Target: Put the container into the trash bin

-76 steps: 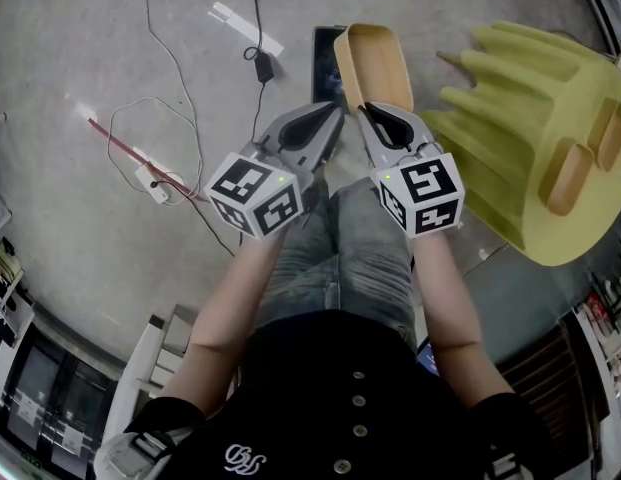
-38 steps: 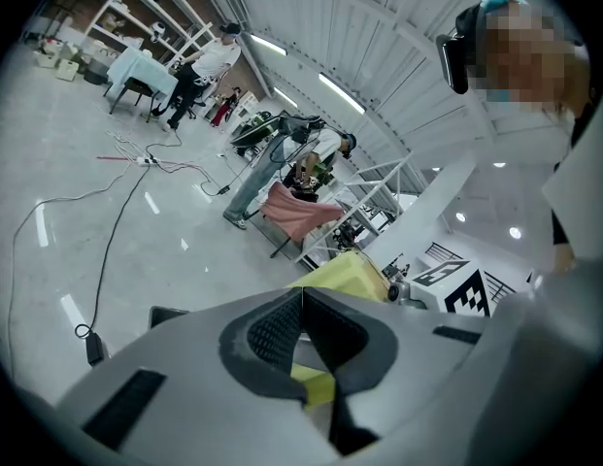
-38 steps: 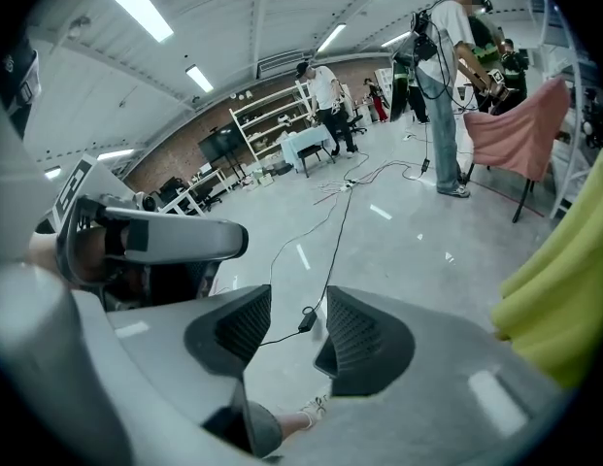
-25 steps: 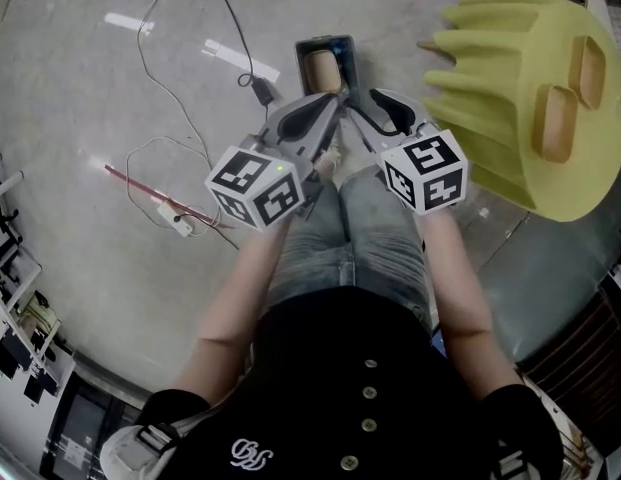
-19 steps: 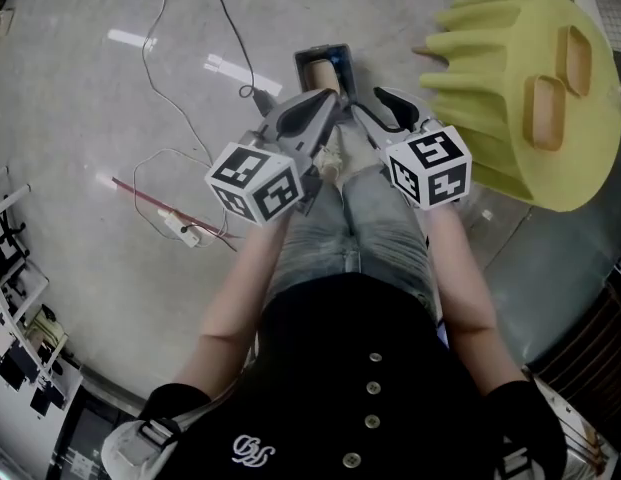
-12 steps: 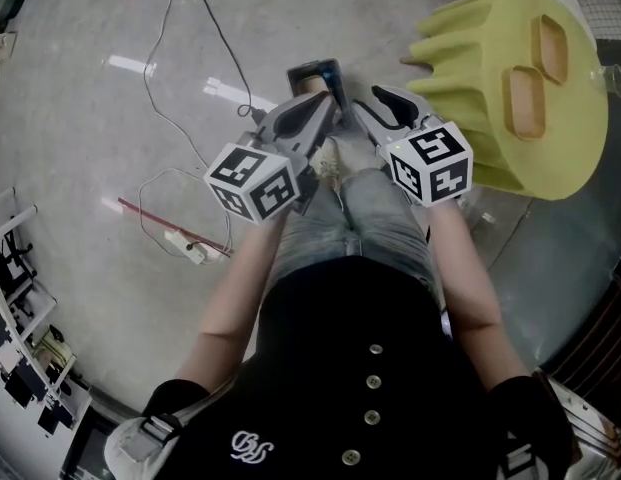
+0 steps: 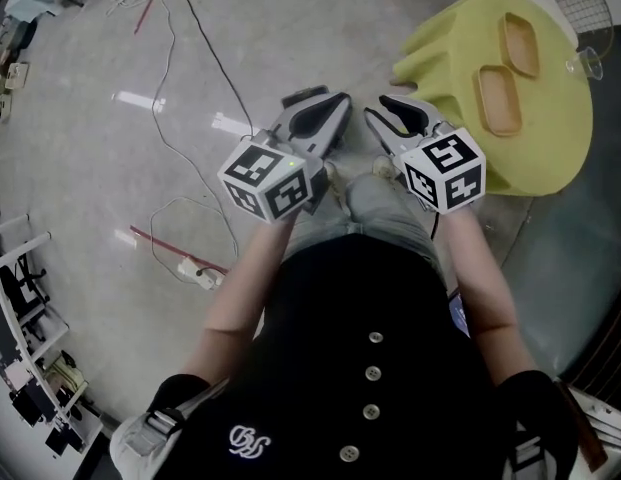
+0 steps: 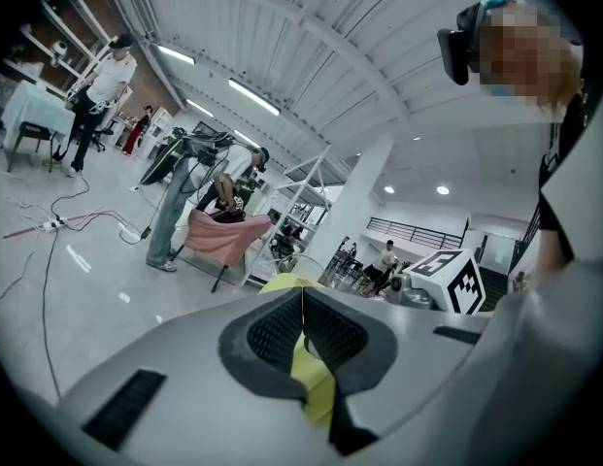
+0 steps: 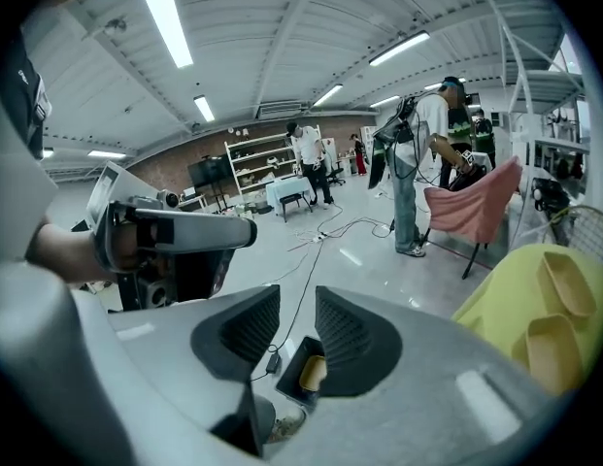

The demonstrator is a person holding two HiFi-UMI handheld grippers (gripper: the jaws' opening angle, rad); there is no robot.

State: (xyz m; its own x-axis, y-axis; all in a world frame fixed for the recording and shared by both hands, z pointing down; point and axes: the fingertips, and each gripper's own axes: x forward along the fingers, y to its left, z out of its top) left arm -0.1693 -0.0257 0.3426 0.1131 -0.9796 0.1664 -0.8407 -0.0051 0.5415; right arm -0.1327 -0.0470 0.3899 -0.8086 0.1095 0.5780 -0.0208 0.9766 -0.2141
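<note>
The right gripper (image 9: 297,299) is empty, its jaws apart and closing; the left gripper (image 8: 303,304) is clenched on nothing, and both hang above the floor beside the yellow table (image 7: 550,138). Through the right jaws' gap the bin (image 9: 289,376) shows far below, with the container (image 9: 313,372) lying inside it. The drop looks done, so what remains is to draw both grippers off without knocking the bin.
</note>
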